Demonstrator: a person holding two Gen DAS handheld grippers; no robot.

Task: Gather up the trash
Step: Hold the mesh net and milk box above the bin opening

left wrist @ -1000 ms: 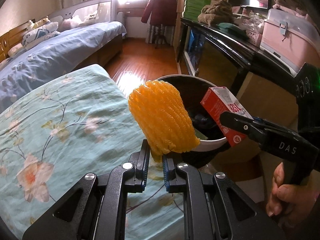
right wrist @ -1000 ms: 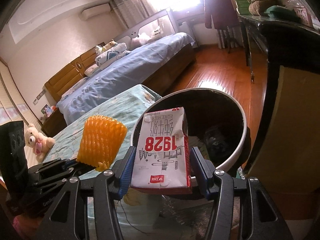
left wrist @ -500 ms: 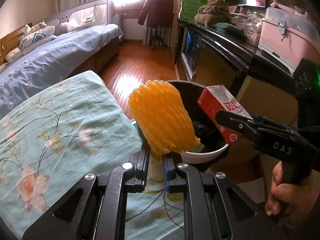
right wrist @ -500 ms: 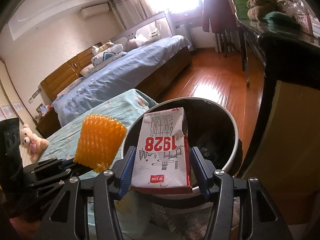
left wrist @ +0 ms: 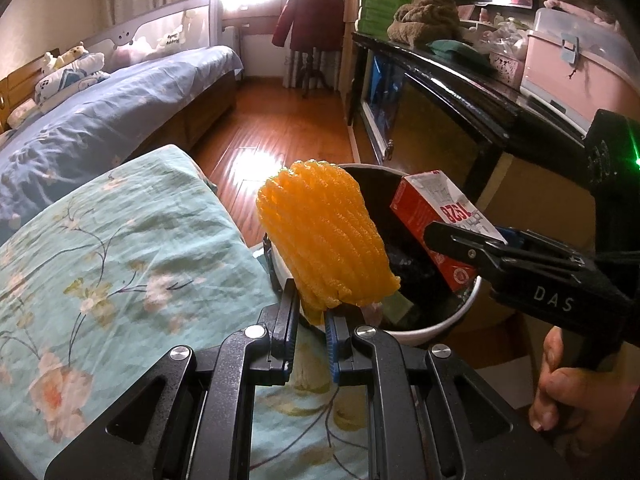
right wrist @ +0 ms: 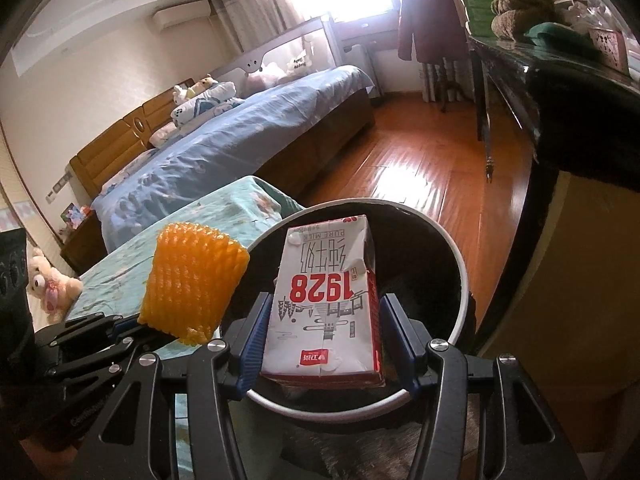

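My left gripper [left wrist: 310,326] was nearly closed, pinching the bottom edge of the orange foam fruit net [left wrist: 324,240]. The net looked feather-light and springy, a soft mesh that would squash under any squeeze, so I judged a pinch at its rim to be enough; the risk was that it might cling to the pads or drift as it fell. It stood upright just over the near rim of the trash bin [right wrist: 460,264], beside the floral bed cover [left wrist: 120,248].

My right gripper [right wrist: 324,340] was about half open, clamped on the flat sides of the milk carton [right wrist: 326,300]. The carton was held upside down, its printed number inverted, hanging above the bin's mouth. It seemed stiff cardboard, probably empty and light, with smooth coated faces that could slip, so holding it across the broad faces near the base suited it.

The white-rimmed bin, lined with a black bag [left wrist: 404,258], already held some dark trash and a pale scrap at the bottom, which I could not identify.
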